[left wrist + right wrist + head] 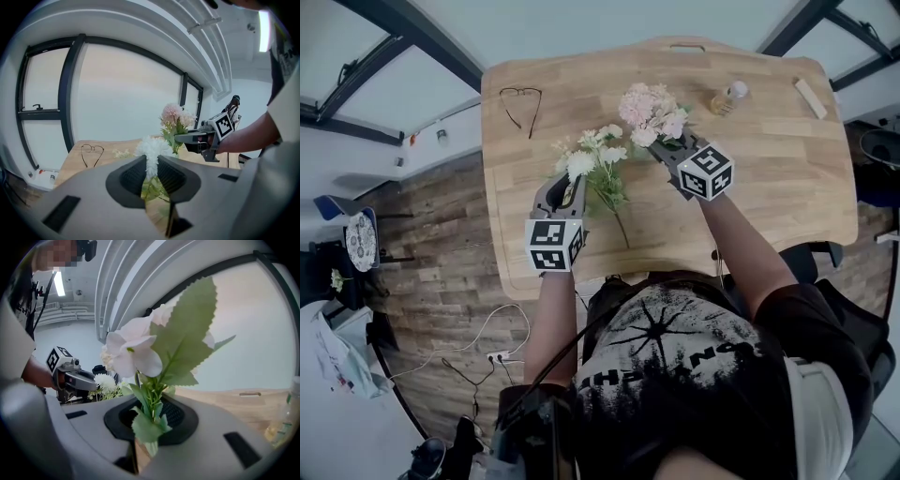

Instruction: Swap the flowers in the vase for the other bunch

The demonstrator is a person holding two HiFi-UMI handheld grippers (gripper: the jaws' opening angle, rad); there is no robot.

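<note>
A white flower bunch (592, 155) is clamped in my left gripper (569, 187), its green stem (622, 230) trailing back over the wooden table (769, 187). In the left gripper view a white bloom (151, 150) sits between the jaws of my left gripper (151, 161). To the right, my right gripper (664, 150) is shut on the stems of a pink and white bunch (649, 111) held upright above the table. In the right gripper view the leaves and stems (149, 413) rise from between the jaws. A small glass bottle vase (727, 98) stands at the far side, with no flowers in it.
A pair of glasses (520, 103) lies at the table's far left. A small wooden block (811, 97) lies near the far right corner. The person stands at the near edge. The bottle (285, 420) shows at the right rim of the right gripper view.
</note>
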